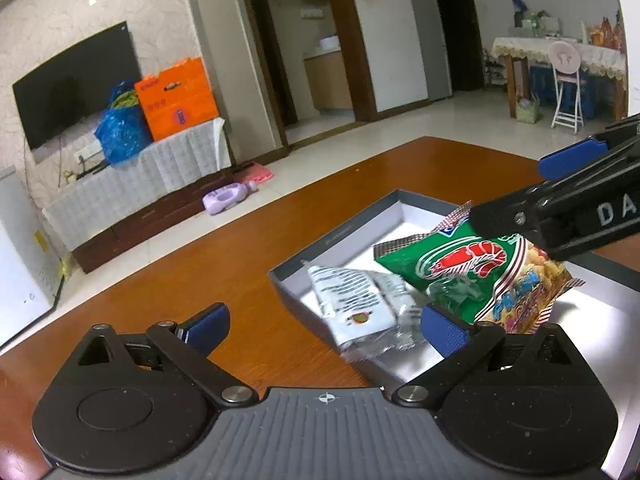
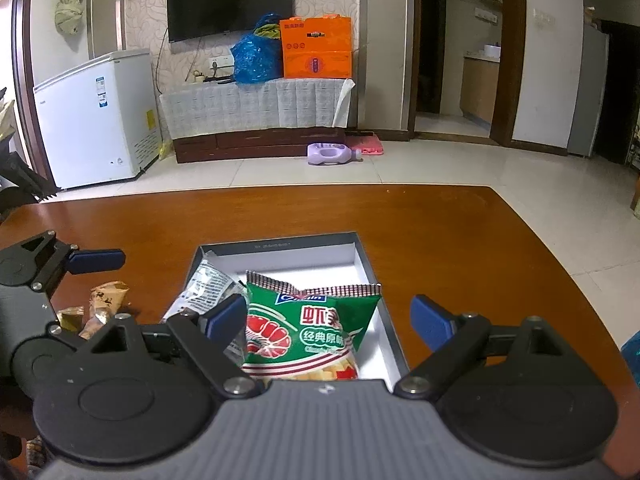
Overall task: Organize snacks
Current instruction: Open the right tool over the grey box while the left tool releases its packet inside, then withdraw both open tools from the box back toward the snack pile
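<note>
Grey box (image 2: 362,254) on worktop (image 2: 440,232) holds two packets: one green prawn-cracker bag (image 2: 312,328), one silver sachet (image 1: 352,300); both claws, left (image 1: 326,326) and right (image 2: 330,318), gape empty; brown wrappers (image 2: 106,300) lie outside.

Right gripper (image 2: 330,320) has its jaws spread wide, nothing pinched between them. Just past the blue pads sits a grey box (image 2: 362,256) with a white inside on the brown wooden worktop (image 2: 460,248). A green prawn cracker bag (image 2: 308,328) lies in it, leaning over a silver printed packet (image 2: 206,282) at the box's left side. Left gripper (image 2: 96,261) pokes in from the left edge, and a few brown wrapped snacks (image 2: 106,300) lie on the worktop under it.
</note>
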`<state>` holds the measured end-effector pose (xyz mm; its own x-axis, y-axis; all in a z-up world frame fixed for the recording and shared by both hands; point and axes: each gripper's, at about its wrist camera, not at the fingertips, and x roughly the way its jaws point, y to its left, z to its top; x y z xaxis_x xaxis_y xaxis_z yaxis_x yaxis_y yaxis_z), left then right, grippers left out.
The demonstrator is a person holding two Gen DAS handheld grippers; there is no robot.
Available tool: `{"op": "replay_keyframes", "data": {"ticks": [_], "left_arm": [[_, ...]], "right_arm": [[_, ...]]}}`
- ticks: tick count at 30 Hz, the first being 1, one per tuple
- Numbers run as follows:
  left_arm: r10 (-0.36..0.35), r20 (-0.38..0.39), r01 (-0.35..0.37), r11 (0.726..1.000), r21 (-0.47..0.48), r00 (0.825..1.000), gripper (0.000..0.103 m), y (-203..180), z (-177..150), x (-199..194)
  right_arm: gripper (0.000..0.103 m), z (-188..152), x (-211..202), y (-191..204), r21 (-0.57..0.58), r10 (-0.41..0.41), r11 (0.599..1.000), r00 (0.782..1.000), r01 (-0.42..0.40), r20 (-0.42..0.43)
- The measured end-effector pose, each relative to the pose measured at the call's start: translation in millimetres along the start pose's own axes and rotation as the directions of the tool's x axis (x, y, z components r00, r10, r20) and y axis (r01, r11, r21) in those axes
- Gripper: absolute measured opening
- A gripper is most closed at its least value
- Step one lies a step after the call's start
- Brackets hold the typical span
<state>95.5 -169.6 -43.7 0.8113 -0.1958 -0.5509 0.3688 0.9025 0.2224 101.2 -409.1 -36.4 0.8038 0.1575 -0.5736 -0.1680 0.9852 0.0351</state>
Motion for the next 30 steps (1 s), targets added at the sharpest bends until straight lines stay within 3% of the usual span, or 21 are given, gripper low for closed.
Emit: {"op": "replay_keyframes", "data": {"ticks": [8, 15, 20, 30], "left_arm": [[0.034, 0.011, -0.033, 0.999, -0.024, 0.999, 0.103, 19, -6, -20], [0.096, 0.002, -0.095, 0.983, -0.157, 0.995, 0.103, 60, -16, -39], [0.09, -0.011, -0.09, 0.967, -0.24, 0.996, 0.103, 86, -24, -52], [0.119, -0.028, -0.123, 0.964, -0.235, 0.992, 0.103, 98, -33, -63]], "right_arm": [[0.091, -1, -9, 2, 0.009, -0.001, 1.0, 1.0, 0.001, 0.0], [0.091, 2, -24, 16, 0.008, 0.067, 0.998, 0.997, -0.067, 0.025], [0.091, 5, -31, 30, -0.027, 0.094, 0.995, 0.995, -0.093, 0.025], [0.091, 3, -33, 29, -0.032, 0.082, 0.996, 0.997, -0.082, 0.003]]}}
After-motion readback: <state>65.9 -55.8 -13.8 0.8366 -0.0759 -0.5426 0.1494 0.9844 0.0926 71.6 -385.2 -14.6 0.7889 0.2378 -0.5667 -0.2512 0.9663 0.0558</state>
